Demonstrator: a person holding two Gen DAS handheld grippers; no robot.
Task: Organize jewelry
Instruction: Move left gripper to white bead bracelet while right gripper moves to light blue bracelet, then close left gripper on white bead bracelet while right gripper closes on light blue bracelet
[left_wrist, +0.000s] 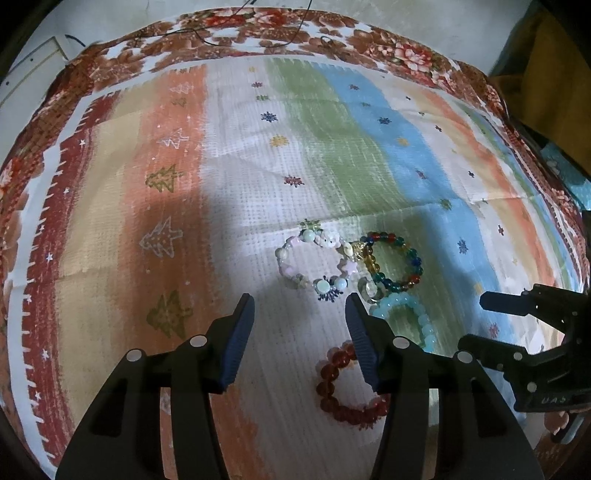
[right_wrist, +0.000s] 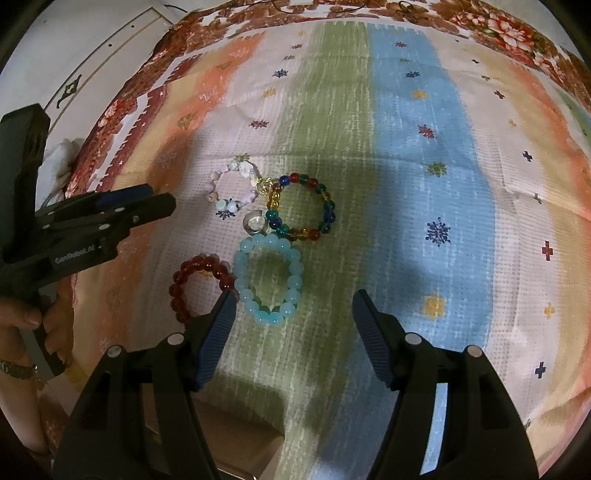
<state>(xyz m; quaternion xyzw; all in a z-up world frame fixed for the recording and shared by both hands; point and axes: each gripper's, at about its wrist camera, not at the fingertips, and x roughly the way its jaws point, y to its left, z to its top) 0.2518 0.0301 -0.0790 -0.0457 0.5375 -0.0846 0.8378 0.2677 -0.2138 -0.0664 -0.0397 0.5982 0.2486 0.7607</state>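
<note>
below us, four bead bracelets and a small clear ring lie bunched together on a striped cloth (right_wrist: 406, 122) with snowflake and tree prints, spread over the counter.

from the right wrist view, our right claw (right_wrist: 293, 299) hangs over the cloth with its jaws apart and nothing between them. the pale blue bracelet (right_wrist: 271, 277) sits just ahead of its left pad, around eleven o'clock from the claw's centre. the dark red bracelet (right_wrist: 199, 284) lies at nine o'clock of the blue one, touching or nearly touching it, partly hidden behind that left pad. the multicoloured bracelet (right_wrist: 303, 206) is at twelve o'clock of the blue one, and the pink and white charm bracelet (right_wrist: 234, 184) lies at ten o'clock. the clear ring (right_wrist: 255, 223) rests between all of these.

from the left wrist view, our left claw (left_wrist: 301, 301) is also released, jaws apart and gripping nothing. the charm bracelet lies just beyond its tips at twelve o'clock, and the red bracelet shows on the cloth between its fingers, toward the right finger. the person's hand (right_wrist: 22, 321) grips the left claw's handle at the right view's nine o'clock edge.
</note>
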